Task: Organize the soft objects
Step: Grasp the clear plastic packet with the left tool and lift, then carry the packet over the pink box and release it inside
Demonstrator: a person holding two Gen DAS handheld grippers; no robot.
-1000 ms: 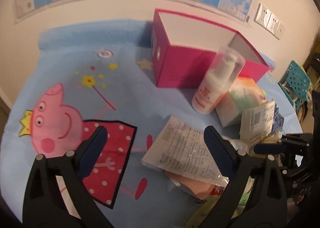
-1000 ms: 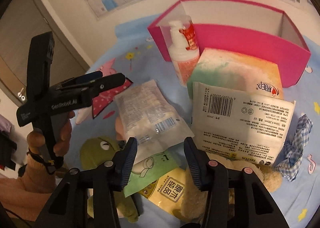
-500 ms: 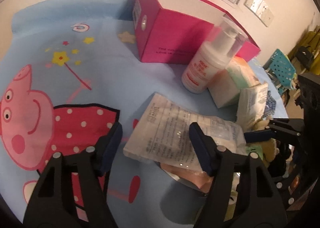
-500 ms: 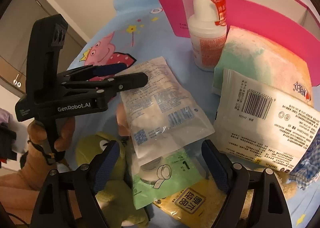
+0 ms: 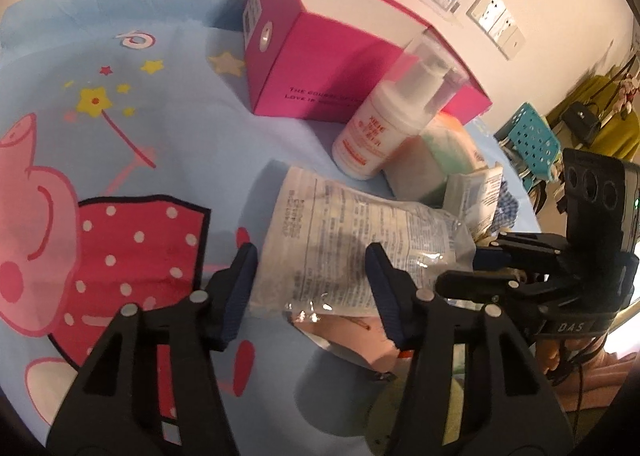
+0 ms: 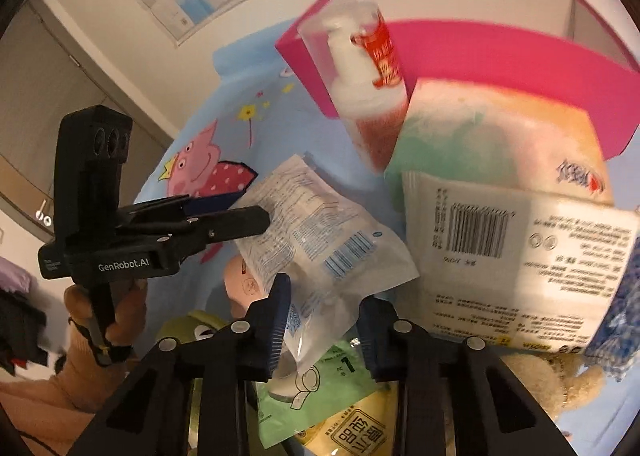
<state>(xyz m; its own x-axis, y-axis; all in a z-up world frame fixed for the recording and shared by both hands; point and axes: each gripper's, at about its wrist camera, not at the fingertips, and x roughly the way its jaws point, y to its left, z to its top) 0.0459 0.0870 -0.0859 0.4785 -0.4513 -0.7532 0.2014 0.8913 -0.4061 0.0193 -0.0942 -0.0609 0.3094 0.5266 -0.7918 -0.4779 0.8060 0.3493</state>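
Presently both grippers converge on one clear plastic pouch (image 5: 352, 244), which lies atop a heap of soft items on the blue cartoon-print cloth (image 5: 160, 127). Seen from the left wrist camera, the left gripper (image 5: 312, 288) stands with its jaws wide, straddling the near end of the pouch; neither pad appears to press it. The pouch's long axis runs from that near end up and away toward the pump bottle (image 5: 384, 127) and the pink box (image 5: 320, 67) behind it. From the right wrist camera, the right gripper (image 6: 324, 320) is likewise spread, one pad on each side of the pouch's transparent corner (image 6: 316, 308), with a gap visible on either side; contact cannot be confirmed. The two tools thus approach the pouch from different ends, the left gripper (image 6: 240, 221) reaching its printed edge from the side. In my judgement the right gripper is the better seated, its jaws already across the thin corner, so closing there would secure the pouch. Beneath and beside it lie a green packet (image 6: 320, 380), a yellow packet (image 6: 356, 432), a green plush toy (image 6: 192, 332) and a large white printed pack (image 6: 512, 268) resting against a pastel tissue pack (image 6: 500, 131). The pink box stands open and well apart from the pouch, beyond the bottle; it is the probable destination.
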